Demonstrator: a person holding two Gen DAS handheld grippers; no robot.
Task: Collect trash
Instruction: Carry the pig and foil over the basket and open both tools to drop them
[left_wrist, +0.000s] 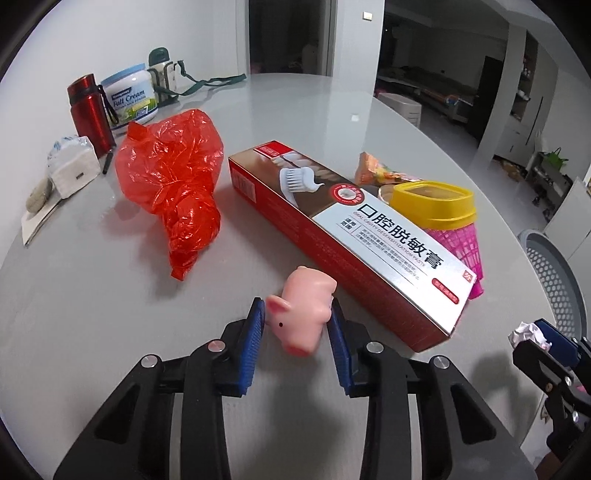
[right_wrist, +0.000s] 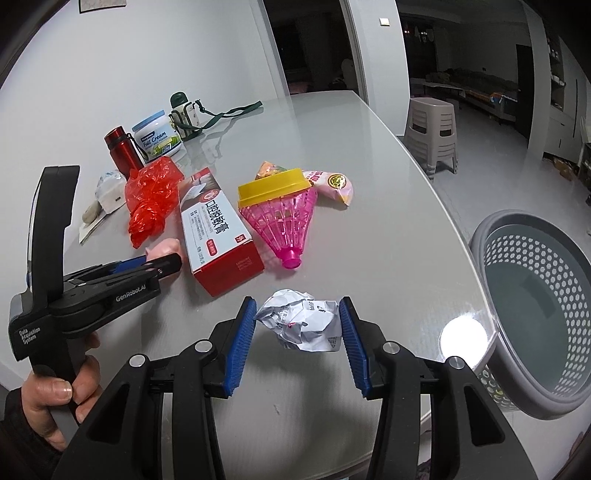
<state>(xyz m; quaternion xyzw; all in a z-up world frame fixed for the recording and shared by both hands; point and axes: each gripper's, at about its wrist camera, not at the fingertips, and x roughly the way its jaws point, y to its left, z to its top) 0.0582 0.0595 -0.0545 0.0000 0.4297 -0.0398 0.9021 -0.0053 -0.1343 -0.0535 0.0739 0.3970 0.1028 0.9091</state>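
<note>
Now both your grippers held something.
Your left gripper (left_wrist: 297, 317) clamped the pink toy pig (left_wrist: 301, 314) beside the toothpaste box (left_wrist: 343, 236); your right gripper (right_wrist: 297, 317) held crumpled paper (right_wrist: 301, 319) above the table (right_wrist: 369, 229), near the basket (right_wrist: 535, 295).

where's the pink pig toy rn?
Left wrist view, bottom centre: the pink pig toy sits between the left gripper pads on the table, beside the toothpaste box.

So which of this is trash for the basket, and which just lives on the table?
Trash, likely:
crumpled paper
red plastic bag
toothpaste box
snack wrapper
pink holder
pig toy, unsure

Lying about:
red flask
milk powder tub
green bottle
tissues
</note>
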